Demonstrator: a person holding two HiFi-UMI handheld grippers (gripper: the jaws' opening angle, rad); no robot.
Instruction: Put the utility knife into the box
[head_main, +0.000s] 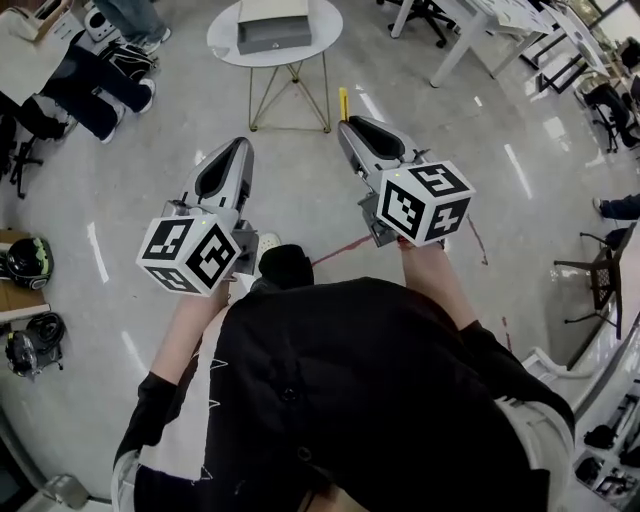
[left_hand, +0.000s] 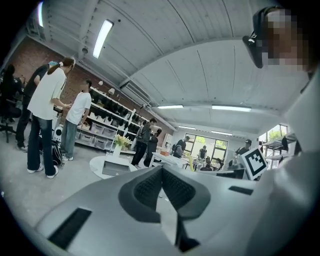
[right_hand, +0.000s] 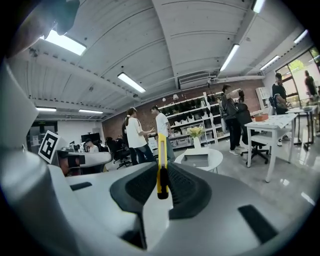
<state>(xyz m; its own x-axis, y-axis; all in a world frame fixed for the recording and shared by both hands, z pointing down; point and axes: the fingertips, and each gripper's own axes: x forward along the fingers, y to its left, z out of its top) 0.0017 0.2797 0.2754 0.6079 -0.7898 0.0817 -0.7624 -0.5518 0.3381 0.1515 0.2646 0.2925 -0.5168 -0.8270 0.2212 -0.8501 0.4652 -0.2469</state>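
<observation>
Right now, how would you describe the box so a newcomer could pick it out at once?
Straight ahead of the person stands a round white table on thin gold legs. The box sits on its top: low, grey and rectangular, unlike the tall white vase of flowers behind it.

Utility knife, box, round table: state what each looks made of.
Utility knife, held in the right tool: yellow body, black end, glossy, likely plastic. Box: matte grey flat panels, cardboard or plastic, unclear. Round table: smooth white top, maybe laminate; thin brass-coloured legs, seemingly metal.
</observation>
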